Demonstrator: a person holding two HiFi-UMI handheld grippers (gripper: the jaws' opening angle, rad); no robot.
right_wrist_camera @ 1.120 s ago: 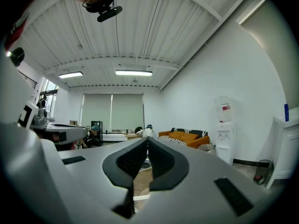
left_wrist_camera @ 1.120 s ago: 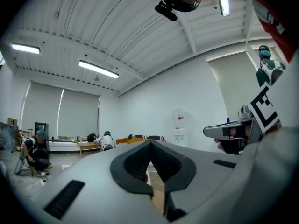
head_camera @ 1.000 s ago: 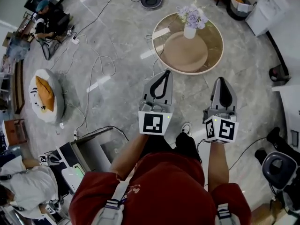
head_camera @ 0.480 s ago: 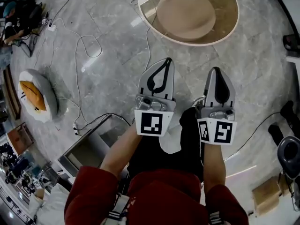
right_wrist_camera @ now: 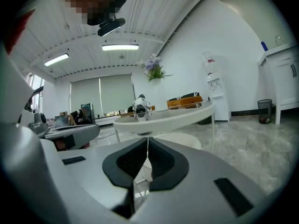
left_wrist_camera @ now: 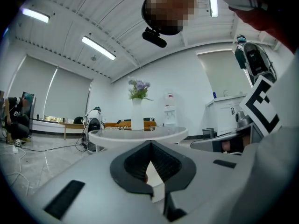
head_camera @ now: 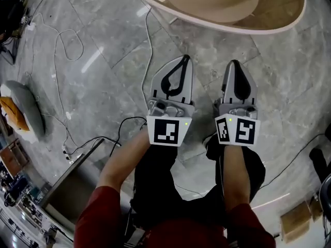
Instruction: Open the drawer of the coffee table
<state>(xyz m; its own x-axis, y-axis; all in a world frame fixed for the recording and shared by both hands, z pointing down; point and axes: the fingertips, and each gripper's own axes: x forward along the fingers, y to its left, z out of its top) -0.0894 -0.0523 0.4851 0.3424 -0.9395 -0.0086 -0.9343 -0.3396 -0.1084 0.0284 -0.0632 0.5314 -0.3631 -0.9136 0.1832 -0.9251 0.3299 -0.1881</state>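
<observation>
The round coffee table fills the top of the head view, a glass-rimmed top over a tan lower drum; no drawer front can be made out. A short way before its near rim, my left gripper and right gripper point at it side by side, both shut and holding nothing. In the left gripper view the table stands at about jaw height beyond the shut left gripper, with a vase of flowers on top. The right gripper view has the table just past the shut right gripper.
Cables snake over the grey marble floor at the left. A cushion on a grey pad lies at the far left, and a metal box stands at the lower left. A water dispenser and bin stand by the far wall.
Both grippers and the head camera have sunk low toward the floor, and the table has grown larger and slid to the top edge. The jaws stayed shut.
</observation>
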